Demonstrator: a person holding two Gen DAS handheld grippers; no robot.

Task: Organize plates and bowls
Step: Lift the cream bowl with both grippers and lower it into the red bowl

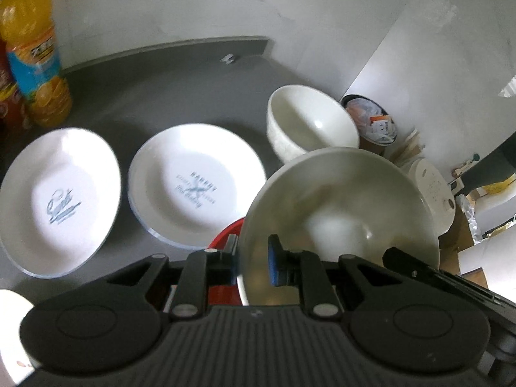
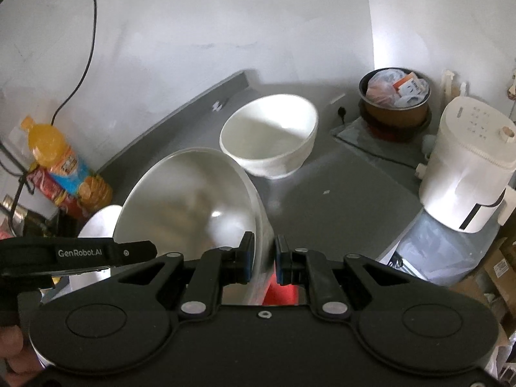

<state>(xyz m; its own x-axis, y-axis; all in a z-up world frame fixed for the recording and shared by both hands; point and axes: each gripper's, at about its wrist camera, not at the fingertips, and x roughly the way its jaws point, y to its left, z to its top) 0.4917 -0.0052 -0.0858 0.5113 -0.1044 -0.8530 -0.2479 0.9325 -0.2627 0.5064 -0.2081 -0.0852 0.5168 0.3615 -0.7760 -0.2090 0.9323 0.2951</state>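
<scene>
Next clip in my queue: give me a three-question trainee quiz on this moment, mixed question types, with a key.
1. True or false: both grippers grip the rim of the same large bowl.
2. Multiple choice: the smaller white bowl on the grey counter is A) stacked inside the large bowl, B) standing apart beyond it, C) upside down on a plate.
3. Fill in: in the left wrist view, ___ printed plates lie on the counter, left of the large bowl.

Key
1. True: the left gripper and the right gripper each have a finger on either side of its rim.
2. B
3. Two
</scene>
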